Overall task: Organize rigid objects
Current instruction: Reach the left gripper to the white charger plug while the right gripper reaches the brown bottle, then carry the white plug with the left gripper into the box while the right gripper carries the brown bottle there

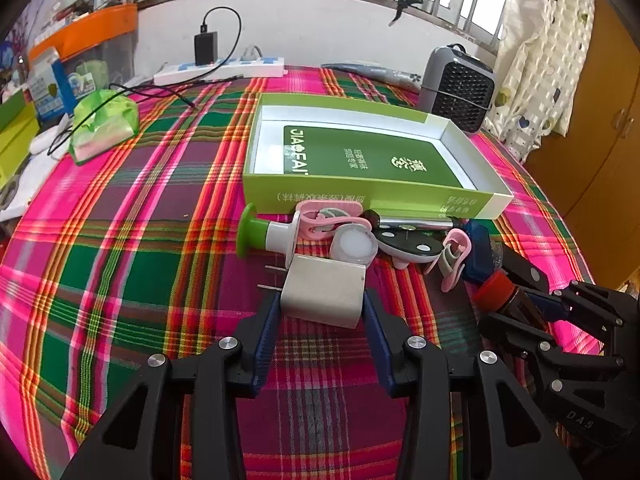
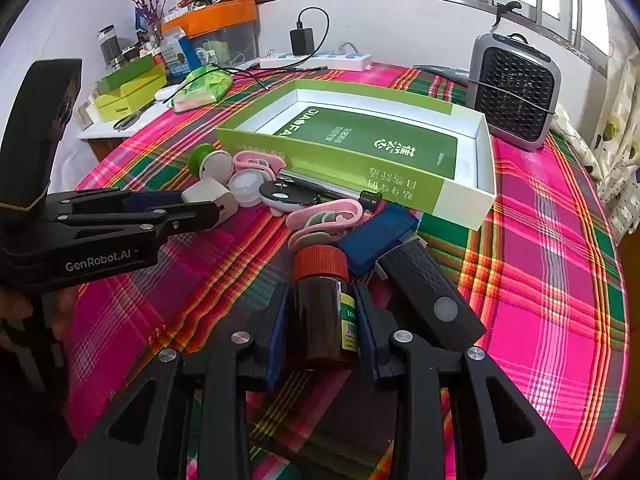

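Note:
My left gripper is shut on a white plug adapter, its prongs pointing left; it also shows in the right wrist view. My right gripper is shut on a brown bottle with a red cap; the bottle shows in the left wrist view. Beyond lie a green-handled tool, pink clips, a white lid, a black-and-white device, a blue box and a black flashlight. The open green box stands behind them.
A grey fan heater stands at the back right. A power strip with charger, a green bag and cluttered boxes lie at the back left. The plaid cloth covers the table.

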A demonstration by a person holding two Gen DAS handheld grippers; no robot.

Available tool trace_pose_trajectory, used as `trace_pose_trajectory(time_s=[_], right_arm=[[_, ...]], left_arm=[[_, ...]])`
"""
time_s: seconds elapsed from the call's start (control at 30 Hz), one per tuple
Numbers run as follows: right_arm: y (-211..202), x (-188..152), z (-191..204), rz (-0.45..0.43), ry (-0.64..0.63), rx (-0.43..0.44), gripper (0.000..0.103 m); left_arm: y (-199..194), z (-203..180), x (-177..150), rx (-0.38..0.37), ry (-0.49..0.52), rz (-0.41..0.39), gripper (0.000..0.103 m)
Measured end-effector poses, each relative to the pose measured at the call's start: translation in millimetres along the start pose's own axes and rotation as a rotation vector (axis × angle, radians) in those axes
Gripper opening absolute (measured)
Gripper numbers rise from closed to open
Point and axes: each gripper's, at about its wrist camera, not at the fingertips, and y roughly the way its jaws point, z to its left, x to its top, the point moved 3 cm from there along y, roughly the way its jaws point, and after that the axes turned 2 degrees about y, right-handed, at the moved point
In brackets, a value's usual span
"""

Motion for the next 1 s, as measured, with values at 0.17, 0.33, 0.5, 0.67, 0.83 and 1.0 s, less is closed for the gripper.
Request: trace_pose_trajectory(time_s=[0.17, 0.33, 0.5, 0.67, 0.83, 1.0], right_arm=[[-6.2, 1.7, -0.8, -0.021, 0.013, 0.001, 0.033], [-10.9, 5.0, -0.4, -0.037, 0.025, -0.002, 0.033], [-19.1, 10.3, -0.6, -0.060, 0.026, -0.007, 0.033], [-26.1, 20.6, -3.2, -0.086, 0.037, -0.015, 0.033], [-32.6, 36.1, -9.5, -0.111, 0.048, -0.032, 0.033], [-33.7, 50.9, -19.6, -0.123, 0.065, -0.052, 0.033]], left_arm=[[-9.0, -0.3, -0.1, -0.006, 0.008, -0.021, 0.040], [-17.3, -1.3, 2.6, -0.012, 0.013, -0.039, 0.040], [-27.1, -3.1, 8.8, -0.017, 0.023, -0.066, 0.040], [-32.4, -4.8, 20.1, -0.022, 0.037, -0.084, 0.040], [-36.3, -5.3, 37.6, -0.028, 0.055, -0.110, 0.040], [-31.6, -5.7, 56.3, -0.034, 0.066, -0.120, 0.040]])
